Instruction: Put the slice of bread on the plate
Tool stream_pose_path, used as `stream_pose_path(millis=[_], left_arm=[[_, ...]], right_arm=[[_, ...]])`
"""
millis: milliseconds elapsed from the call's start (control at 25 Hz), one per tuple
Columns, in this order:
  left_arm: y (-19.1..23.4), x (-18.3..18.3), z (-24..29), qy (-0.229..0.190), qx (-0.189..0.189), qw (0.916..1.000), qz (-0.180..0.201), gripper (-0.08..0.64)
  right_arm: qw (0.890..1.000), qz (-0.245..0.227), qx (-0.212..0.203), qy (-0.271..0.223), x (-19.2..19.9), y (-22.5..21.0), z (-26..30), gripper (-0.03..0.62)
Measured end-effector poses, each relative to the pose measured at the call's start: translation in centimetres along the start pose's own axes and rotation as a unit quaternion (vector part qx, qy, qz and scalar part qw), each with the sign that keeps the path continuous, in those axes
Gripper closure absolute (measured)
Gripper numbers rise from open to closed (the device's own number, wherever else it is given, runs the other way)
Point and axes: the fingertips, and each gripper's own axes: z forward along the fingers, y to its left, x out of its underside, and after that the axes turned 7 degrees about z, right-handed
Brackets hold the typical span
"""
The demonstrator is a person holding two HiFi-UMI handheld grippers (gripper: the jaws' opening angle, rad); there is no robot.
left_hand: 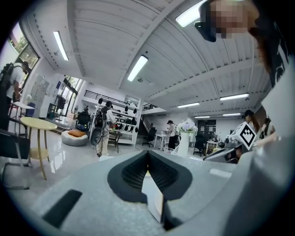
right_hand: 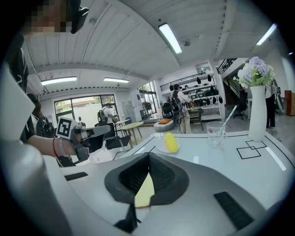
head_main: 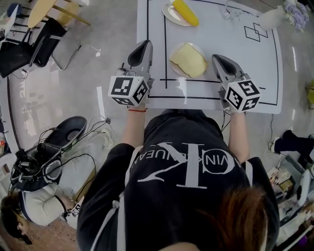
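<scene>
A pale yellow slice of bread (head_main: 188, 60) lies on a small white plate (head_main: 198, 47) at the near middle of the white table (head_main: 221, 39). My left gripper (head_main: 145, 43) hovers just left of the plate by the table's left edge, its jaws together and holding nothing. My right gripper (head_main: 216, 57) hangs just right of the plate, jaws also shut and empty. In the left gripper view the gripper (left_hand: 148, 154) points level across the room. In the right gripper view the gripper (right_hand: 148, 156) tilts slightly down over the table, and a yellow patch shows through the slit under the jaws.
A second plate (head_main: 169, 14) with a yellow corn cob (head_main: 186, 12) sits at the table's far side, with a glass (head_main: 230, 10) and a vase of flowers (head_main: 289, 12) to the right. Chairs (head_main: 44, 39) and floor clutter lie to the left. Other people stand further off.
</scene>
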Motion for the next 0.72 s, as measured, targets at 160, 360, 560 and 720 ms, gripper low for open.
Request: stream_pose_path(millis=[160, 360, 560, 720], left_arm=[[0.0, -0.5, -0.1, -0.006, -0.006, 0.9999, 0.009, 0.552], [0.3, -1.4, -0.5, -0.014, -0.017, 0.9995, 0.02, 0.552], [0.8, -2.3, -0.9, -0.024, -0.027, 0.9989, 0.03, 0.552], [1.1, -3.3, -1.0, -0.034, -0.033, 0.9981, 0.04, 0.552]], right_arm=[[0.999, -0.009, 0.0, -0.032, -1.4, -0.1, -0.4, 0.591], [0.997, -0.029, -0.003, -0.069, -3.0, 0.4, -0.6, 0.592], [0.993, -0.045, 0.0, -0.111, -5.0, 0.7, -1.0, 0.592], [0.99, -0.049, 0.008, -0.135, -6.1, 0.6, -1.3, 0.592]])
